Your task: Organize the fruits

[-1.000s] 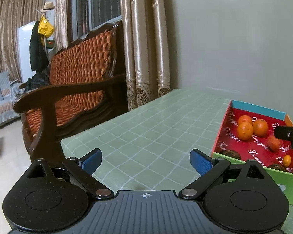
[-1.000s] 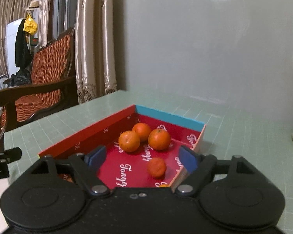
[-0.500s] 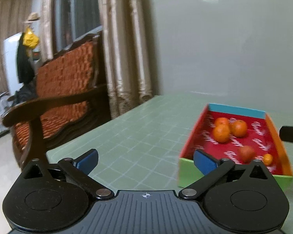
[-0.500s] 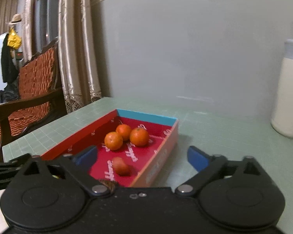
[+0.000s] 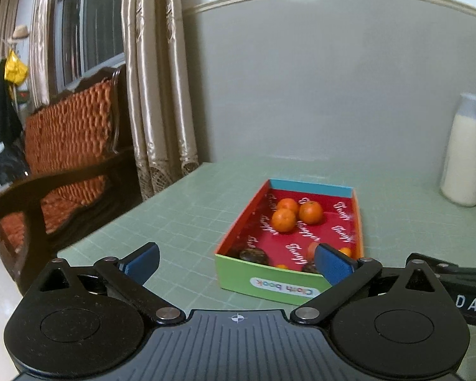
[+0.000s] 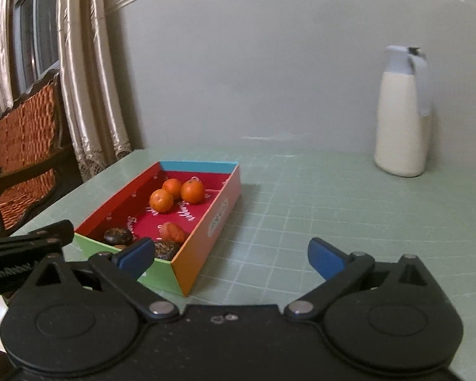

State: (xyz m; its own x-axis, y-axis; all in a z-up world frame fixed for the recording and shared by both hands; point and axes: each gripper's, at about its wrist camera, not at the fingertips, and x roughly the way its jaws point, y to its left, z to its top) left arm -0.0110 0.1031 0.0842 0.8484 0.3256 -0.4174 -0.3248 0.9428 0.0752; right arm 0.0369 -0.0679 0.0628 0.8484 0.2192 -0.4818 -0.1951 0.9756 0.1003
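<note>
- L gripper [image 5: 236, 262]: jaws spread wide, nothing between the blue pads; it hangs over bare table [image 5: 187, 219] just short of the box's near-left corner; its R pad overlaps the box's near end in the L wrist view
- R gripper [image 6: 231, 255]: jaws also spread full, nothing pinched; its L pad sits in front of the box's near corner, its R pad over bare table
- Each gripper shows at the edge of the other's cam; they're side by side, apart, both on the near side of the box
- Box [image 6: 206, 222]: shallow open cardboard tray lying flat on the green gridded table; red printed floor, blue far wall, green near wall, orange R wall, red L wall
- Fruit in box, far end: 3 oranges [image 6: 174, 193] bunched together, touching
- Near end: 2 dark brown wrinkled fruits, one [image 6: 118, 235] by the L wall, the other [image 6: 165, 248] against the R wall, partly behind the R gripper's L pad
- A reddish-orange fruit [image 6: 172, 232] lies just beyond that second dark one, near the R wall
- Small orange bits also at the near end [image 5: 346, 251]; too hidden to say what they are
- No fruit seen on the table outside the box
- Bkgd: white jug [image 6: 401, 117] w/ pale lid + handle stands far R by the wall, well apart from the box; wooden chair [image 5: 63, 158] w/ orange cushion + curtains [image 5: 155, 79] off the table's L side
</note>
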